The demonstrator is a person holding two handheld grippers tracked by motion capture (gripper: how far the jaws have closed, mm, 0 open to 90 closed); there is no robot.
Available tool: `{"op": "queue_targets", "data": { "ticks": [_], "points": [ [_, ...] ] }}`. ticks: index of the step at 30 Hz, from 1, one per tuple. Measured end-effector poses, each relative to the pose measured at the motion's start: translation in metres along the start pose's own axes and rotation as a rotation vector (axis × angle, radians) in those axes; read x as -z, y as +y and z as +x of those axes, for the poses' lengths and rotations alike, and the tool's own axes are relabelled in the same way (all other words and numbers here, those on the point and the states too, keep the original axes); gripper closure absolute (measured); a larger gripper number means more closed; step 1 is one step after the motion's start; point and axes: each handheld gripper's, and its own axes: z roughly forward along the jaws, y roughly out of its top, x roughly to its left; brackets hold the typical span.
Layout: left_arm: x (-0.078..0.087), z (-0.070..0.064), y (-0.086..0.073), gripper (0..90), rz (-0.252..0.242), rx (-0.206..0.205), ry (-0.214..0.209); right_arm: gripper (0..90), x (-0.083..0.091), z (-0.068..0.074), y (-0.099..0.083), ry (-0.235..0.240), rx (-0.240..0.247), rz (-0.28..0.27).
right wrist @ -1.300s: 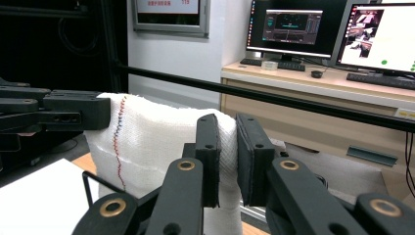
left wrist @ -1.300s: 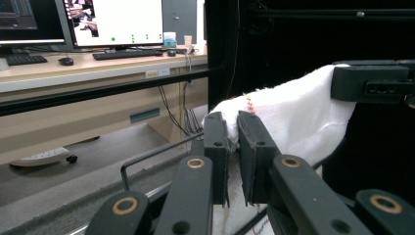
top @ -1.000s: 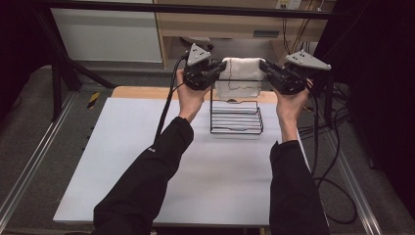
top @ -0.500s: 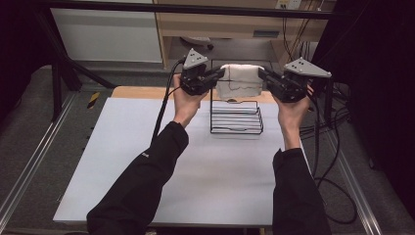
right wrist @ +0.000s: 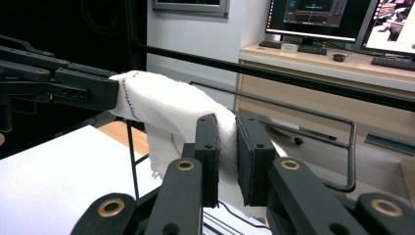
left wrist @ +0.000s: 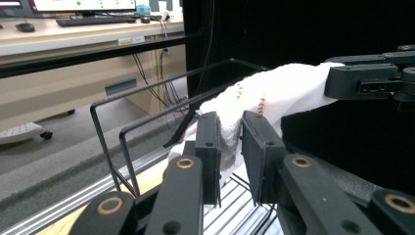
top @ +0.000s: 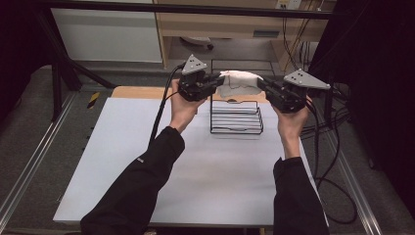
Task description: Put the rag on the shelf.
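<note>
Nearest in the high view, two black sleeves (top: 132,196) come in from the bottom edge over the white table (top: 122,161), each hand raised toward the far edge. The left hand (top: 182,110) holds the left gripper (top: 215,81) and the right hand (top: 291,122) holds the right gripper (top: 262,84), their tips turned toward each other with a white cloth (top: 238,82) stretched between them. The cloth hangs in the air above a black wire rack (top: 236,117) that stands on the far part of the table; from above, whether cloth and rack touch cannot be told. The left gripper view shows what the high view hides: its jaws are clamped on one end of the cloth (left wrist: 274,93), a fold pinched between the pads, and red stitching runs along the cloth. The other gripper grips the far end at the upper right, and the rack's top wires (left wrist: 161,93) pass just beside and below the cloth. The right gripper view gives the same from the other end: its jaws are closed on the cloth (right wrist: 171,107), which arches up and away to the left gripper's tip (right wrist: 105,90), with a rack bar (right wrist: 293,110) behind it. Farther off, past the table, a wooden desk (top: 220,22) shows in the high view; the right gripper view adds lit monitors (right wrist: 320,17) on a desk.
</note>
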Motion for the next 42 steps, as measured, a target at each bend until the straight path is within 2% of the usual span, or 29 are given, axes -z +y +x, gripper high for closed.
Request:
{"op": "queue_targets", "data": {
  "ticks": [4,7,13,19,23,28,30,32,37,42],
  "points": [
    [0.003,-0.001,-0.002,73.1,0.018,0.004,-0.009,80.3,0.000,0.001,-0.006,0.008,0.004,0.000],
    [0.008,-0.002,0.001,70.3,0.030,0.000,0.002,80.3,0.001,0.001,-0.009,0.016,0.008,-0.001],
    [0.021,0.003,0.022,69.9,-0.010,0.019,0.028,80.3,0.001,0.001,-0.012,0.025,0.011,0.000],
    [0.008,0.006,0.042,79.1,0.021,0.031,0.079,80.3,0.001,0.000,-0.014,0.029,0.017,0.002],
    [-0.009,0.007,0.047,85.5,0.069,0.046,0.084,80.2,0.001,0.000,-0.015,0.031,0.019,0.005],
    [-0.023,0.008,0.042,88.9,0.123,0.065,0.078,80.2,0.001,0.000,-0.015,0.035,0.017,0.004],
    [-0.025,0.008,0.039,89.2,0.135,0.071,0.056,80.2,0.001,0.000,-0.015,0.036,0.019,0.008],
    [-0.025,0.006,0.036,89.3,0.143,0.058,0.046,80.2,0.001,0.000,-0.015,0.035,0.023,0.012],
    [-0.017,0.003,0.026,89.4,0.134,0.060,-0.007,79.8,0.001,0.001,-0.017,0.033,0.024,0.020],
    [-0.013,-0.001,0.017,89.3,0.136,0.048,-0.019,78.6,0.001,0.002,-0.017,0.038,0.017,0.027]
  ]
}}
